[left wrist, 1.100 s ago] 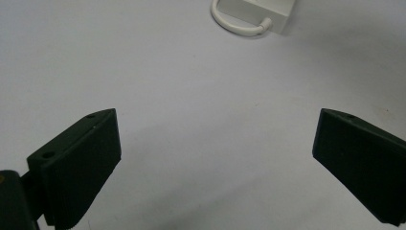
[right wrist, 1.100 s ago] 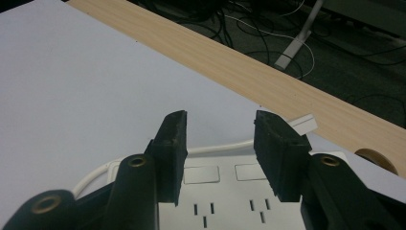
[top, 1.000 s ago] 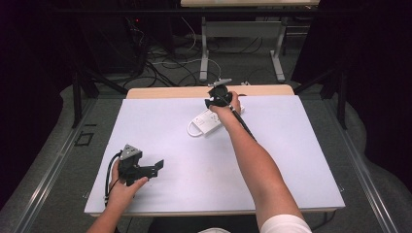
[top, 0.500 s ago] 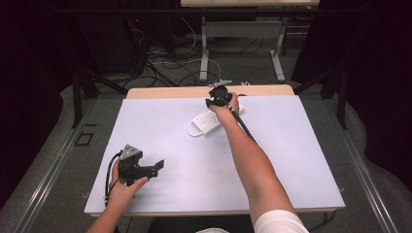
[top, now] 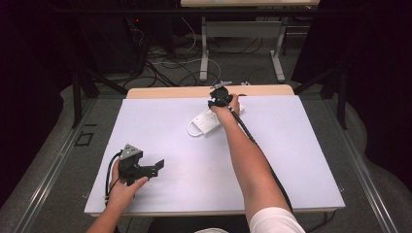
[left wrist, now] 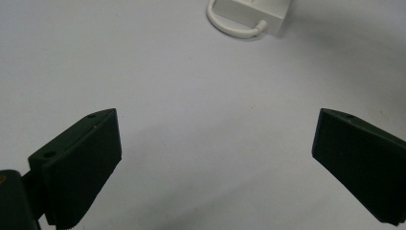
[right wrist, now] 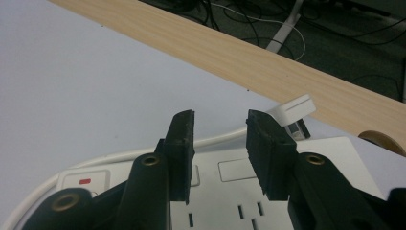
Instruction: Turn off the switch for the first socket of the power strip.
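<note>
A white power strip [top: 210,122] with a looped white cable [right wrist: 119,155] lies on the white table [top: 291,160] toward the far edge. My right gripper [top: 219,98] hovers over the strip's far end. In the right gripper view its jaws [right wrist: 220,120] stand a little apart above the strip's sockets [right wrist: 230,191]. They have just been closing, and nothing lies between the pads. A white plug [right wrist: 294,109] lies just beyond them. My left gripper [top: 155,167] rests near the table's front left, wide open [left wrist: 216,115] on nothing, and points at the strip [left wrist: 251,12].
A wooden strip [top: 194,91] runs along the table's far edge, with a small round wooden-coloured object [right wrist: 383,140] on it. Beyond it, on the floor, are cables [top: 170,63] and the legs of another table [top: 204,48]. A red switch [right wrist: 84,181] marks one end of the power strip.
</note>
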Tool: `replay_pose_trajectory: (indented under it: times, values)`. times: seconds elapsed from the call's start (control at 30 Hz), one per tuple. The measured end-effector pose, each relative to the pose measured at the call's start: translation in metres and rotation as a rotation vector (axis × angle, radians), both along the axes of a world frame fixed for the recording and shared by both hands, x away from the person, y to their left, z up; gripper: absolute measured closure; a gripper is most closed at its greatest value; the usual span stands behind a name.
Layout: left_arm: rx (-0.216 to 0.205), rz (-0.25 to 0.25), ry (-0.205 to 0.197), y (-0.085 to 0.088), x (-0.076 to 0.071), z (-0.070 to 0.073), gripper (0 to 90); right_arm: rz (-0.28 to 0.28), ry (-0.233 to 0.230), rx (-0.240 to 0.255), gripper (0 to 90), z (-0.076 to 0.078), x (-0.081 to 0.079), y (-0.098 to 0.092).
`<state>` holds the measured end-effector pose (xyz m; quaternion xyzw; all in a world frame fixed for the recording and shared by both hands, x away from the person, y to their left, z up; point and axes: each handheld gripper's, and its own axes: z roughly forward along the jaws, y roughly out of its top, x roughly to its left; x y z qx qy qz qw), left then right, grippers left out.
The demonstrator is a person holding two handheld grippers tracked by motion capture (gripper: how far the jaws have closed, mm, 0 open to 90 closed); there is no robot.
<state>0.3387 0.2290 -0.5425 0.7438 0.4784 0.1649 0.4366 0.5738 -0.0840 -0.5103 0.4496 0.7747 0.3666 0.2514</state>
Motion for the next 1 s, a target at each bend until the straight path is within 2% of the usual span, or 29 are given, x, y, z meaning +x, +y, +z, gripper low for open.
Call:
replay_pose_trajectory:
  times: [0.13,0.33,0.47,0.5,0.6,0.63,0.67,0.7,0.77,0.83,0.87,0.9,0.93,1.0]
  values:
    - [0.001,-0.003,0.003,0.000,0.000,0.000,2.9,0.009,0.009,-0.013,70.0,-0.003,0.001,0.000]
    - [0.000,-0.004,0.003,0.001,0.000,0.001,3.1,0.035,0.045,-0.027,82.3,-0.005,0.001,0.001]
    - [-0.001,-0.004,0.004,0.001,0.000,0.001,3.1,0.032,0.073,-0.050,86.4,-0.009,0.002,0.000]
    - [-0.001,-0.004,0.004,0.001,0.000,0.001,3.1,0.030,0.086,-0.045,86.9,-0.010,0.002,0.001]
    - [-0.002,-0.004,0.004,0.001,0.000,0.000,3.1,0.050,0.085,-0.045,87.5,-0.014,0.003,0.001]
    - [-0.002,-0.004,0.004,0.001,0.000,0.000,3.1,0.046,0.107,-0.056,87.5,-0.014,0.003,0.002]
    - [-0.002,-0.004,0.004,0.001,0.000,0.000,3.1,0.046,0.107,-0.056,87.5,-0.014,0.003,0.002]
    - [-0.001,-0.005,0.005,0.001,0.000,0.000,3.1,0.050,0.087,-0.041,87.5,-0.016,0.003,0.002]
    - [-0.004,-0.002,-0.003,0.000,0.000,0.000,3.2,0.056,0.092,-0.040,87.5,-0.018,0.004,0.003]
    - [-0.002,-0.005,0.001,0.000,0.000,0.000,3.2,0.042,0.101,-0.055,87.5,-0.019,0.003,0.004]
    - [-0.001,-0.007,0.004,0.000,0.000,0.000,3.2,0.040,0.120,-0.050,87.4,-0.019,0.003,0.004]
    - [-0.001,-0.007,0.004,0.000,0.000,0.000,3.2,0.041,0.118,-0.053,87.4,-0.019,0.003,0.003]
    - [0.000,-0.007,0.006,0.000,0.000,0.000,3.2,0.045,0.113,-0.031,87.3,-0.021,0.004,0.003]
    - [0.000,-0.006,0.005,0.001,0.000,0.000,3.2,0.026,0.126,-0.038,87.0,-0.021,0.003,0.003]
